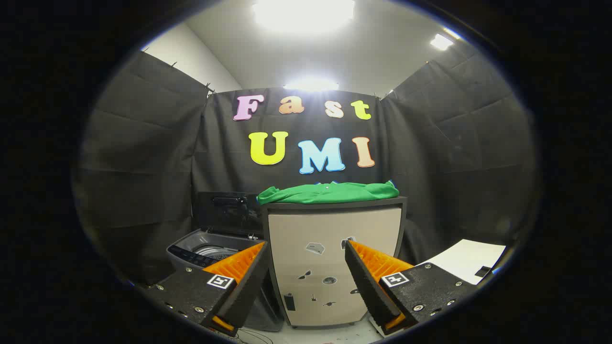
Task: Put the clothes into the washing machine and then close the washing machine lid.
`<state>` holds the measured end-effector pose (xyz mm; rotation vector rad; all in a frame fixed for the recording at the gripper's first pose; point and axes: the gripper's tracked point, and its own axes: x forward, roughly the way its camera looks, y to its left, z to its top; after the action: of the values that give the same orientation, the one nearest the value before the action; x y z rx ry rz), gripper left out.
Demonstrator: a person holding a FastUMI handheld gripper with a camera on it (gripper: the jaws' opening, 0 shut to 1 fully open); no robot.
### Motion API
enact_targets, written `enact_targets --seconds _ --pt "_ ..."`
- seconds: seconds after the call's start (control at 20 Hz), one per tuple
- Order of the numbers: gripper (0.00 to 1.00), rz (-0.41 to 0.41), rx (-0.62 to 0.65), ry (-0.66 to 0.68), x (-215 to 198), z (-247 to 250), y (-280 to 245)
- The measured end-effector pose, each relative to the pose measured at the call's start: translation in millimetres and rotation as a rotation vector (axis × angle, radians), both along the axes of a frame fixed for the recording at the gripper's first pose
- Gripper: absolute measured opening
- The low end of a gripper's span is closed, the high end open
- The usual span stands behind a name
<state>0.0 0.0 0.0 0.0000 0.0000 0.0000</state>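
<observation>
A green garment lies spread flat on top of a beige cabinet, well beyond my fingers. To the left of the cabinet stands a grey top-loading washing machine with its dark lid raised upright at the back, so the drum opening shows. My gripper is open, nothing between its fingers, and it faces the cabinet's front from some distance.
The cabinet's front carries several small stickers. A white flat surface lies low on the right. Black cloth walls close the booth on three sides. Thin cables trail on the pale floor below the fingers.
</observation>
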Motion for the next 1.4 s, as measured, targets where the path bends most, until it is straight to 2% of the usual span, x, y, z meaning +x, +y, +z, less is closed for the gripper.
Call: enact_targets --seconds 1.0,1.4 --pt "0.96 -0.01 -0.013 -0.025 -6.6 23.7 -11.5" --pt "0.96 -0.001 -0.021 -0.035 9.1 44.8 -23.3"
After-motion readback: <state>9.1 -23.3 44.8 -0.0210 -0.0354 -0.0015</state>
